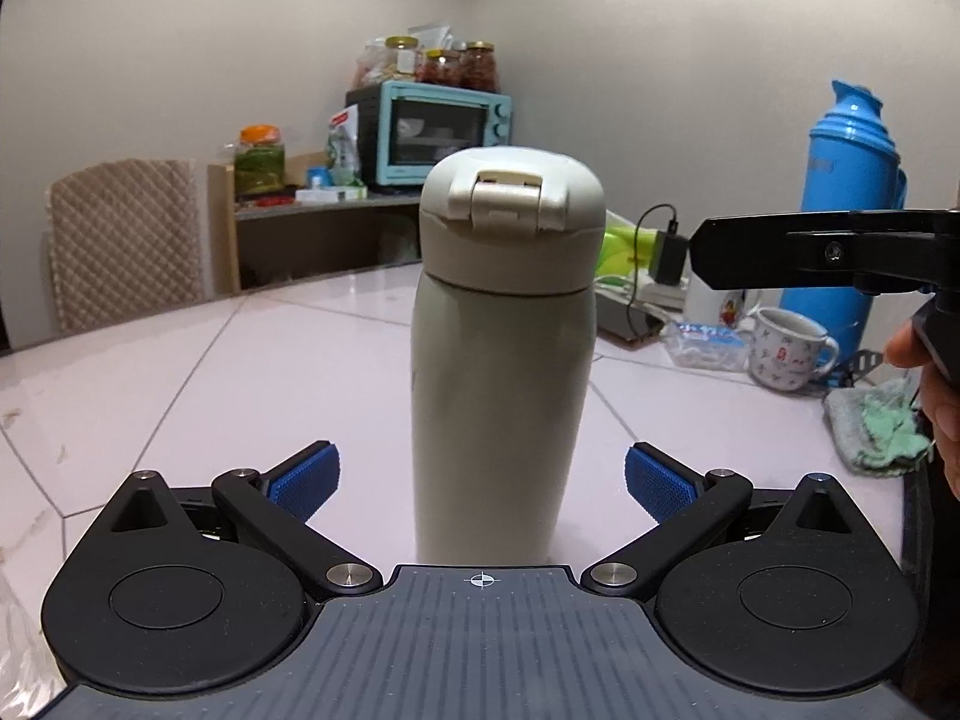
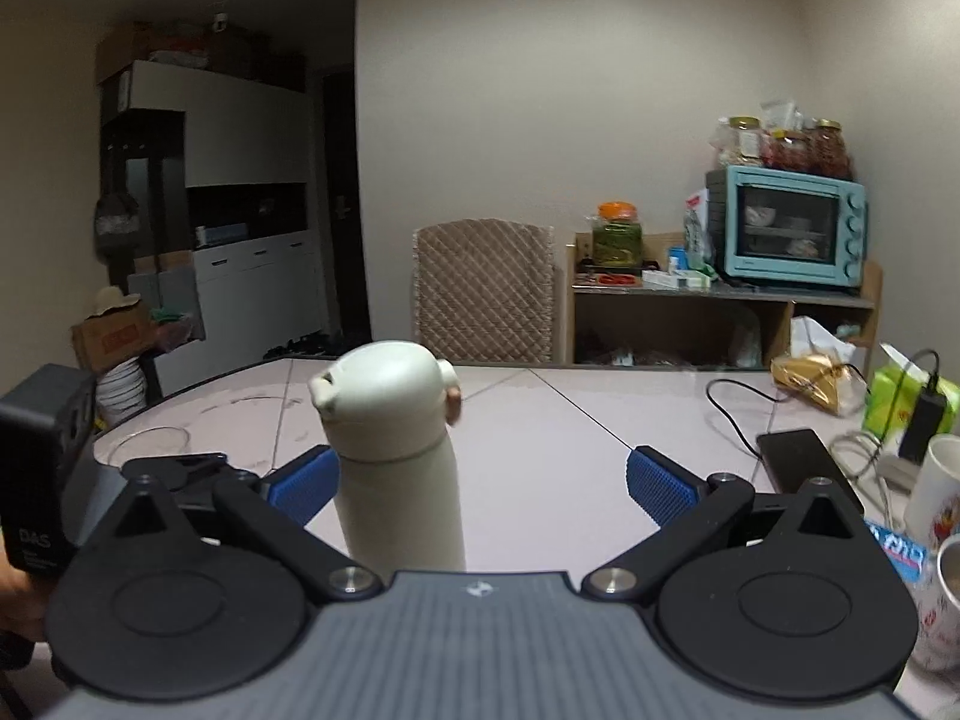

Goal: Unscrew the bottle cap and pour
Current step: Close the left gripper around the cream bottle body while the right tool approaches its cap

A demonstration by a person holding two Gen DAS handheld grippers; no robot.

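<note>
1. While the tall cream-coloured insulated bottle (image 1: 501, 372) stood upright on the pale tiled tabletop (image 1: 240, 372), the left gripper (image 1: 483, 477) faced it at twelve o'clock with its blue-padded fingers spread wide, one on each side and neither touching.
2. The bottle's domed cream flip-lid cap (image 1: 510, 216) sat in place on the body, its latch turned toward the left wrist camera.
3. In the right wrist view the right gripper (image 2: 480, 480) was also spread apart; the bottle (image 2: 396, 468) stood toward eleven o'clock, just beside the left blue pad (image 2: 303, 483), though contact could not be judged.
4. From the left camera, the right gripper's black body (image 1: 822, 249) reached in at about three o'clock, near cap height.
5. A white printed mug (image 1: 786, 348) and a bright blue plastic thermos jug (image 1: 846, 204) stood well apart toward two o'clock.
</note>
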